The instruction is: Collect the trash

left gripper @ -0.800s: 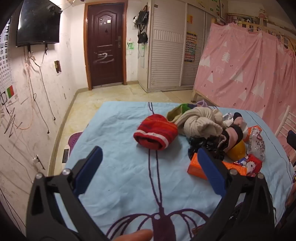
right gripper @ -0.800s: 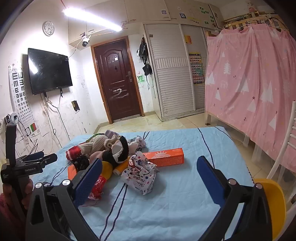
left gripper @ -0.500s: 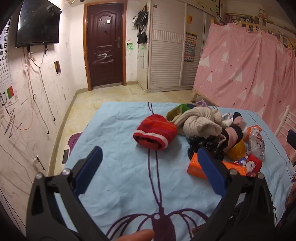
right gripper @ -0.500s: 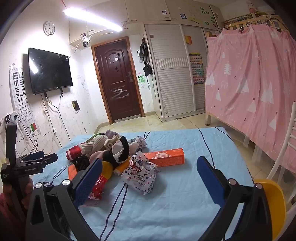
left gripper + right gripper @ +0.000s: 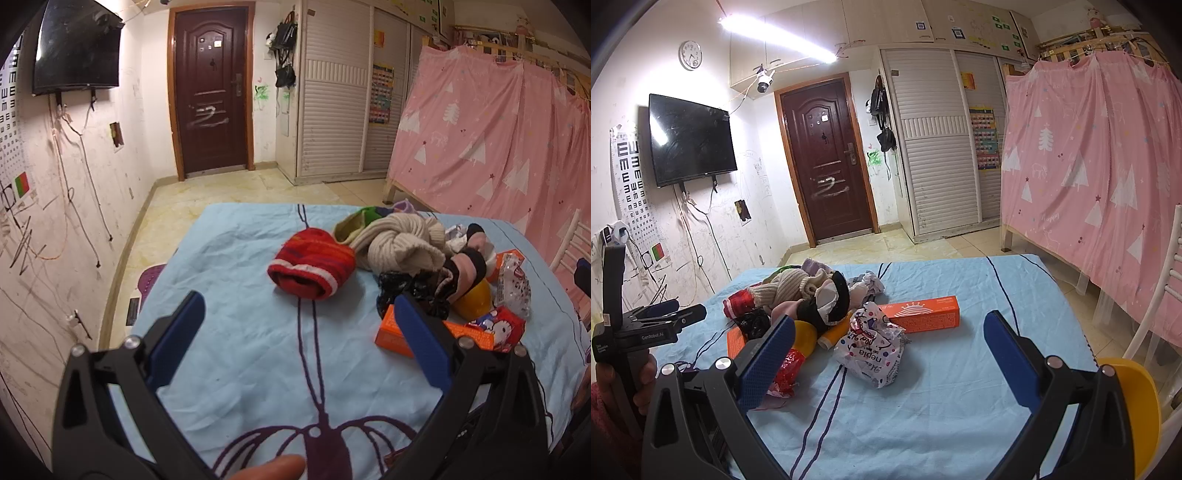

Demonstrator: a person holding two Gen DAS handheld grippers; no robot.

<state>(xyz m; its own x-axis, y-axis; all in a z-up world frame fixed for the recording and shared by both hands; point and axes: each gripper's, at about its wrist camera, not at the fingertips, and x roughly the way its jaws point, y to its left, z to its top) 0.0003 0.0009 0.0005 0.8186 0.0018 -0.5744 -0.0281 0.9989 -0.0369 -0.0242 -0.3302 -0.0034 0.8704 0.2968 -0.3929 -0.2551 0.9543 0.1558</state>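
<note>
One wrapper (image 5: pixel 871 350) reads "nepia"; left gripper (image 5: pixel 665 314) marked "GenRobot.AI".

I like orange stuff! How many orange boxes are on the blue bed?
2. One long orange box lies behind the dotted white wrapper. Another orange box lies flat beside the black bag, partly covered. More may hide under the pile.

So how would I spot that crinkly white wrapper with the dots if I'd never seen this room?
Find the light blue sheet covering the table, then the heap of clothes on it. Just in front lies a long orange box; the wrapper rests against its near end, the only white, shiny, crumpled packet with coloured dots and dark lettering.
</note>
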